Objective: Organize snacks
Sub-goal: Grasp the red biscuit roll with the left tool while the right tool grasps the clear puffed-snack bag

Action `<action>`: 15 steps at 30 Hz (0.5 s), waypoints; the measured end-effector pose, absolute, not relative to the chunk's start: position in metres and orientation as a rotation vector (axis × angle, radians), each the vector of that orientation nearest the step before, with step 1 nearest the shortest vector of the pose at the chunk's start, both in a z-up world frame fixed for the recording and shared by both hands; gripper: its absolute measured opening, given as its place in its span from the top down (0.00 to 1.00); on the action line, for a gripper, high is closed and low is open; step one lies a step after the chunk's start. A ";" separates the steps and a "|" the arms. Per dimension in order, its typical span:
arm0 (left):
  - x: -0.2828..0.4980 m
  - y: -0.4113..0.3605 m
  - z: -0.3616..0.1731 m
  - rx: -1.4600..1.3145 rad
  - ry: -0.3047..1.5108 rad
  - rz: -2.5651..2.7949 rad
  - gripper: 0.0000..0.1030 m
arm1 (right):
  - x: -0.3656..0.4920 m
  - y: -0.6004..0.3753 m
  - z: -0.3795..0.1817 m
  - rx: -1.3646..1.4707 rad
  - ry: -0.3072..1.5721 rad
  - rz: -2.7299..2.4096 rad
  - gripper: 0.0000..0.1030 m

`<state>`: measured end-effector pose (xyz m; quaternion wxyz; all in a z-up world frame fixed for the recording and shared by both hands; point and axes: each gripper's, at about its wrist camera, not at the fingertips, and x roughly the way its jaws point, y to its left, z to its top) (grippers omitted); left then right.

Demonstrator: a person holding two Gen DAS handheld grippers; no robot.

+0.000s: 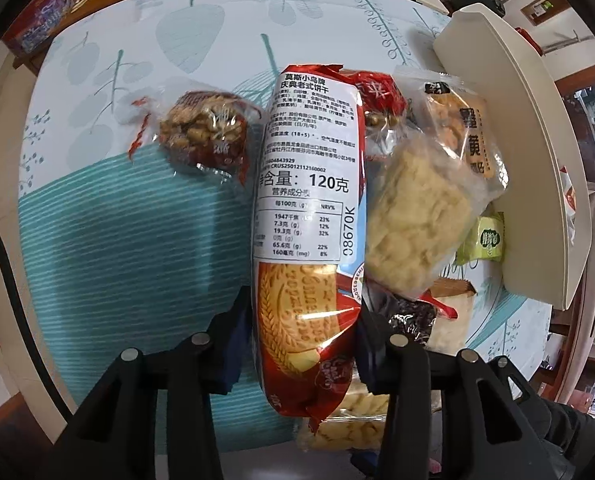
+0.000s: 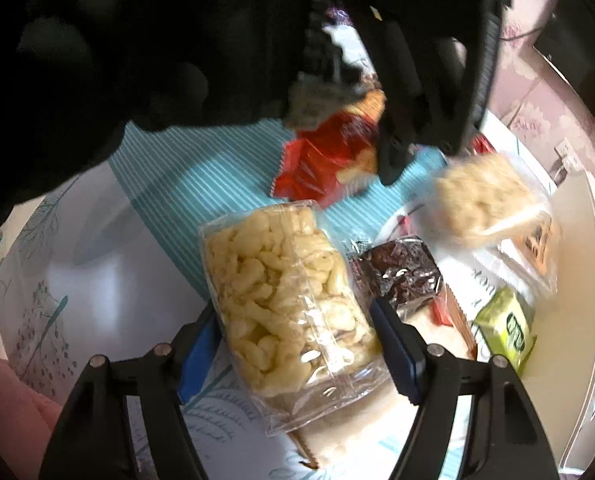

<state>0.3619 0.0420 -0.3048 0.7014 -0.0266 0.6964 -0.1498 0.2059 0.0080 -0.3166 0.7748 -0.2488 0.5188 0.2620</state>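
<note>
My left gripper is shut on a long red biscuit pack with a white label and holds it above the table. The pack's red end also shows in the right wrist view, with the left gripper's black body over it. My right gripper is shut on a clear bag of pale yellow puffed snacks. A walnut cake pack lies left of the biscuit pack. A pale rice cake pack, a dark wrapped snack and a green packet lie to the right.
A white tray stands at the right on the leaf-print tablecloth. An orange-label snack pack lies by the tray. A purple box sits at the far left corner.
</note>
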 end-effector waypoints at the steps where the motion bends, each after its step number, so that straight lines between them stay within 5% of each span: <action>1: 0.359 0.043 -0.305 -0.058 1.553 -0.332 0.58 | 0.206 0.007 -0.315 -0.530 1.133 0.566 0.29; 15: 0.308 0.058 -0.294 -0.083 1.576 -0.293 0.61 | 0.184 -0.025 -0.298 -0.419 1.183 0.528 0.30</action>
